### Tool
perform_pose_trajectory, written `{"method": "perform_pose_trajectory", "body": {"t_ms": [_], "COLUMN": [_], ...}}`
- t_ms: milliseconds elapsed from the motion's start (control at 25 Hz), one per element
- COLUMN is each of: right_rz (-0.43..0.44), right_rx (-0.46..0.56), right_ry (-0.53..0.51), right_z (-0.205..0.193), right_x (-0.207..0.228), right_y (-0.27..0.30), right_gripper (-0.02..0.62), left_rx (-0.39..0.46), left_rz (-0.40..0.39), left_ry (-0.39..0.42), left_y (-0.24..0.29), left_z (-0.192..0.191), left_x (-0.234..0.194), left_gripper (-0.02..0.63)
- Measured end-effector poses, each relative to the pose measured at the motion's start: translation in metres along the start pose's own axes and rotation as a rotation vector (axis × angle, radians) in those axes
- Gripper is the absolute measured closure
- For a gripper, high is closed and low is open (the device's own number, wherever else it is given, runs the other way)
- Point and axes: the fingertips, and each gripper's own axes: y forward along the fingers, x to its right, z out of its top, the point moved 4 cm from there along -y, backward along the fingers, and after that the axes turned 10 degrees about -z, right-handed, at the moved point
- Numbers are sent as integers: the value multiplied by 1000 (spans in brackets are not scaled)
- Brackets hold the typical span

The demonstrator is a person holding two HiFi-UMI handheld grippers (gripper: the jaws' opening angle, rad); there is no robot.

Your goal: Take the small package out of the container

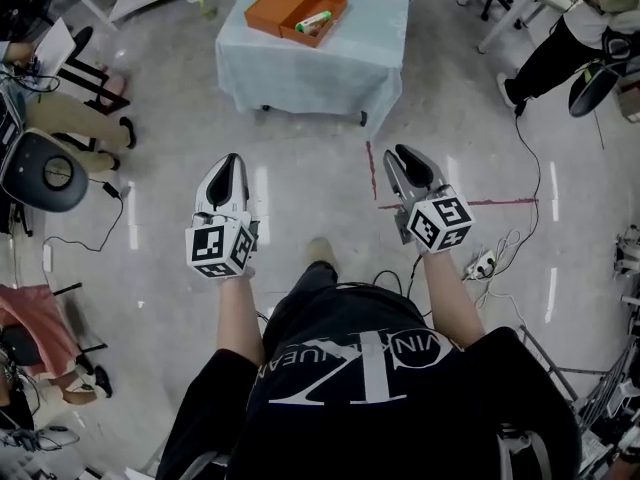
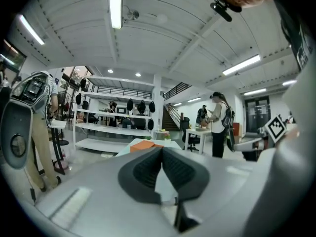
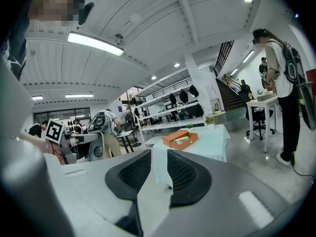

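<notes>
You stand on the glossy floor (image 1: 300, 183) with a gripper in each hand, both held out roughly level in front of you and well apart from the table (image 1: 300, 73). Your left gripper (image 2: 162, 151) has its jaws together: the dark ribbed pads (image 2: 143, 172) meet at their tips with nothing caught between them. Your right gripper (image 3: 159, 157) has its jaws a little apart, leaving a narrow gap, and only the table's pale cloth shows through it (nothing is held there).

The orange container (image 1: 296, 5) sits on the table toward its far side, in line with the space between your two hands. In the head view it appears as two parts side by side. The small package (image 1: 313, 21), green and white, lies inside the right-hand part, slanted across it. Neither gripper touches the container, the package or the table.

A red line (image 1: 450, 204) is marked on the floor just beyond your right gripper, and loose cables (image 1: 490, 258) trail on the floor at your right. In the right gripper view a bystander (image 3: 281, 83) with a backpack stands at a white desk (image 3: 259, 102), right of the table.
</notes>
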Motion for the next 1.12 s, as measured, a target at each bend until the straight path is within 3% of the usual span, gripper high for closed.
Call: {"method": "perform_pose_trajectory", "body": {"t_ms": [320, 600, 880, 1120], "right_rz": [-30, -32, -17, 21], "right_rx": [19, 8, 1, 1], "right_ry": [-4, -13, -16, -26], "right_z": [15, 18, 22, 34], "right_x": [-8, -10, -4, 12], "right_y": [49, 62, 89, 146], "right_gripper": [505, 505, 505, 505], "left_rx": [16, 10, 5, 3], "left_rz": [-45, -73, -57, -23], "left_ry": [3, -9, -14, -7], "left_y": [40, 56, 75, 115], "left_z": [8, 7, 6, 10], "left_x": [-44, -52, -68, -94], "left_gripper": [606, 606, 606, 606]}}
